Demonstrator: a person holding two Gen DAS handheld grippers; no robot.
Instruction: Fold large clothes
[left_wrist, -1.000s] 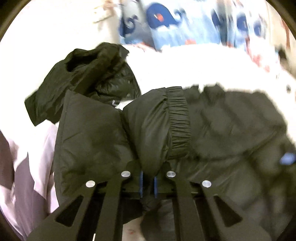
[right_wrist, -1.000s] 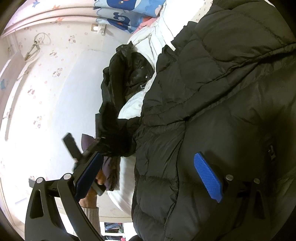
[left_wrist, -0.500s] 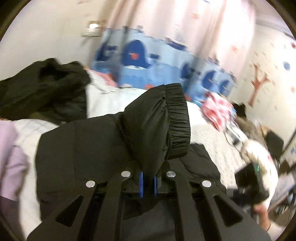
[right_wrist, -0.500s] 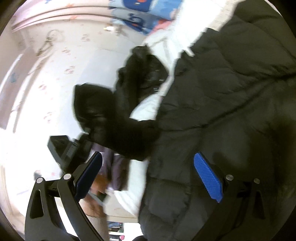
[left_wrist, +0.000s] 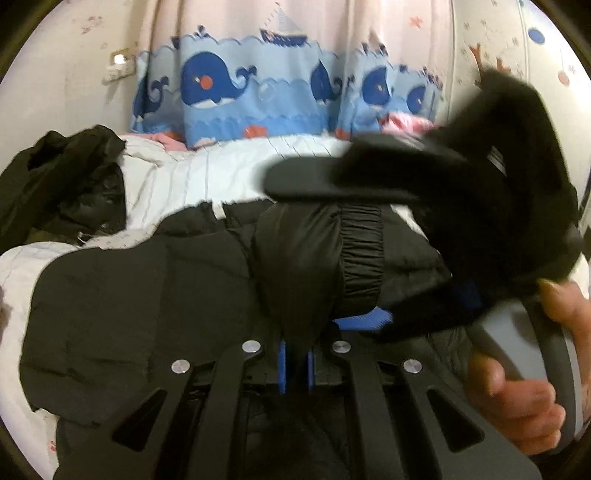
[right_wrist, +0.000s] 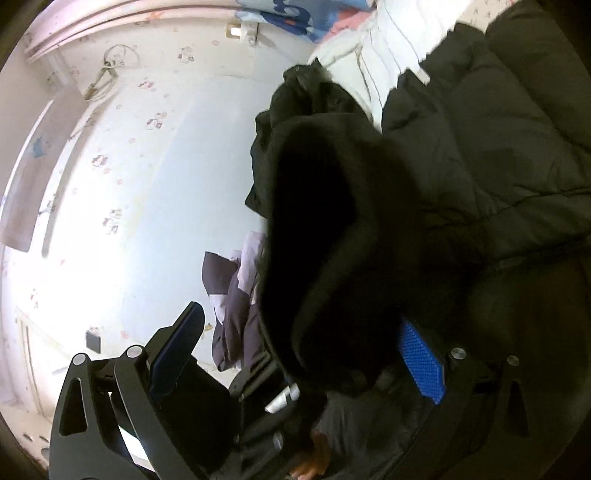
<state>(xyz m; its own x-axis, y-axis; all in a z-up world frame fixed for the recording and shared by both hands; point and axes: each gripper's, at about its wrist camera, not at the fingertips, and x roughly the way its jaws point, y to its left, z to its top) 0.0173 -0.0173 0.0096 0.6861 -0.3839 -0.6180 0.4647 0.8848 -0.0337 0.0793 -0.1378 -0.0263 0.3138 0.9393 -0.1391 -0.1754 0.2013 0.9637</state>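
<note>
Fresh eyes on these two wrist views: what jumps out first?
The black puffer jacket spread over the white bed, its sleeve cuff pinched in the shut left gripper. Next, the right gripper cutting in blurred from the right, jaws wide, with the cuff between them in its own view. Behind, a whale-print curtain.

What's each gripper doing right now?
Left gripper: shut on the jacket sleeve cuff.
Right gripper: open, jaws just closing slightly, holding nothing.
</note>
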